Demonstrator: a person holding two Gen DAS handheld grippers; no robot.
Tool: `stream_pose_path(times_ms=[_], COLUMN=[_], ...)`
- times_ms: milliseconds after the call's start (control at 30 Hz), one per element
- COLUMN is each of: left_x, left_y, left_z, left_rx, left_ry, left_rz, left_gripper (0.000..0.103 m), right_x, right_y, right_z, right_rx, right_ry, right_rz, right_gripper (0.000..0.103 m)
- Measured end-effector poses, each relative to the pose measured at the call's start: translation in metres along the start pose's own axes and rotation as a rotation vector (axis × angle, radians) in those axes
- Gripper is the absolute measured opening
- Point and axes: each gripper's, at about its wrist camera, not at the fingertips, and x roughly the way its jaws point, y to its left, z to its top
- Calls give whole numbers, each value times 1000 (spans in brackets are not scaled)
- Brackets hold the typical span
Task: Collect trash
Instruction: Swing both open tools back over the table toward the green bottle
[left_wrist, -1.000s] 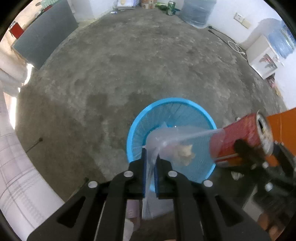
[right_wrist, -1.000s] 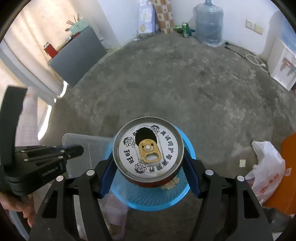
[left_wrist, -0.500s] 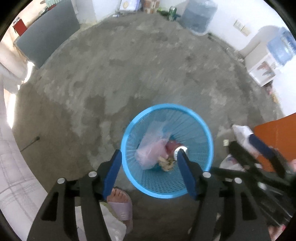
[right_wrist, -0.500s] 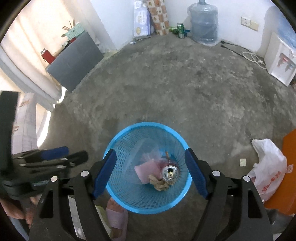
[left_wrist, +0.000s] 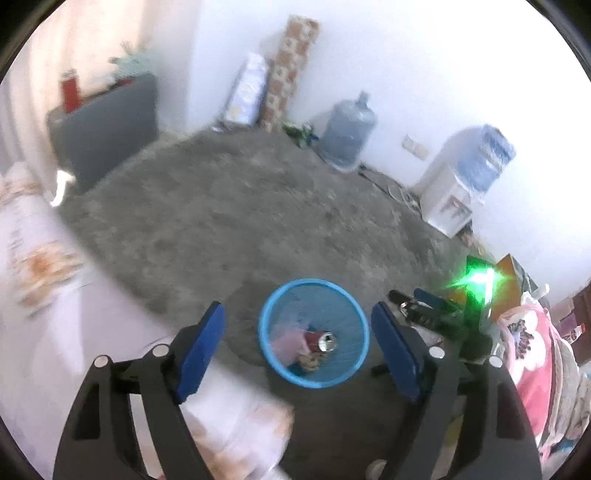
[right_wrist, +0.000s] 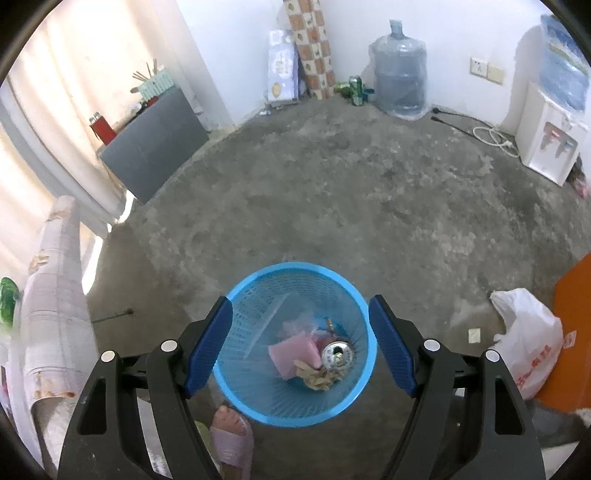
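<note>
i'm looking down at a round blue mesh wastebasket (right_wrist: 295, 413) of perforated plastic, tapering toward its base, standing on a rough, mottled grey concrete floor (right_wrist: 332, 206). inside it lie a red drink can (right_wrist: 337, 355) with its shiny silver top facing up, a soft pink wrapper (right_wrist: 295, 350), some crumpled tan paper (right_wrist: 319, 376) and a clear film of plastic along the inner wall.

from the right wrist view the basket sits directly below and between the right gripper (right_wrist: 300, 345) fingers, its rim showing just inside both blue pads; nothing is pinched there and the jaws stand wide. in the left wrist view, which is motion-blurred, the same basket (left_wrist: 314, 380) appears smaller and lower, centred between the fingers of the left gripper (left_wrist: 297, 349); its jaws are opening, with nothing between the pads, and the can (left_wrist: 320, 341) rests down in the basket.

a crinkled white plastic bag (right_wrist: 528, 343) with red print slumps on the floor to the right, near an orange board (right_wrist: 576, 295). a foot in a pale pink sandal (right_wrist: 231, 435) stands just beside the basket's near edge.
</note>
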Motion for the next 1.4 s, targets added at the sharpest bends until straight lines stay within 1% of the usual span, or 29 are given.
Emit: stream_pose_path(times_ms=[67,133,167,200,267,333,400,500,600,700,767,867,967,1067,1167,1233,1400], left_x=[-29,-63,-74,-89,-117,-138,-157,-187,-212,-226,-232,-239,-242,-241,-237,-236,-235], left_y=[24,57,67,82,111,131,150,174,197,215,227,246,260,277,286,293,303], left_z=[-16,-37,-45,-57,-78,-97,-115,-144,-166,-186,-197,-213,-228,-238,-243,-245,-254], left_rx=[-39,-111,-131,-154,-183,-219,-265,-325,-356,-384,-406,-460,-509,-559,-592,-607,-625], left_ry=[-26,-58,-70,-88,-119,-141,-168,-230,-292,-320,-326,-323,-317,-322,-318,-324,-313], left_rz=[8,23,33,60,120,159,182,224,275,323,354,375,417,414,414,405,429], left_gripper=[82,83,83,84,84,84,84,84,86,89,89,89,90,90,90,90,90], right_x=[-9,-18,-24,-29,-41,-55,-67,-76,-83,-89,-89,-85,-77,-66,-61,-59,-53], right_y=[9,25,36,45,71,101,135,178,234,293,324,371,416,449,476,489,507], right_z=[-2,-3,-4,-6,-7,-8,-10,-9,-9,-8,-8,-15,-24,-32,-44,-53,-69], right_rx=[-11,-31,-42,-50,-75,-107,-142,-201,-286,-367,-406,-462,-496,-508,-516,-530,-557], right_ry=[-8,-12,-18,-21,-30,-46,-54,-49,-41,-22,-1,55,127,191,237,262,311], right_rz=[12,18,31,43,68,102,149,217,274,354,409,486,526,564,587,587,567], right_gripper=[73,73,73,74,76,80,81,85,87,91,93,95,95,95,95,95,95])
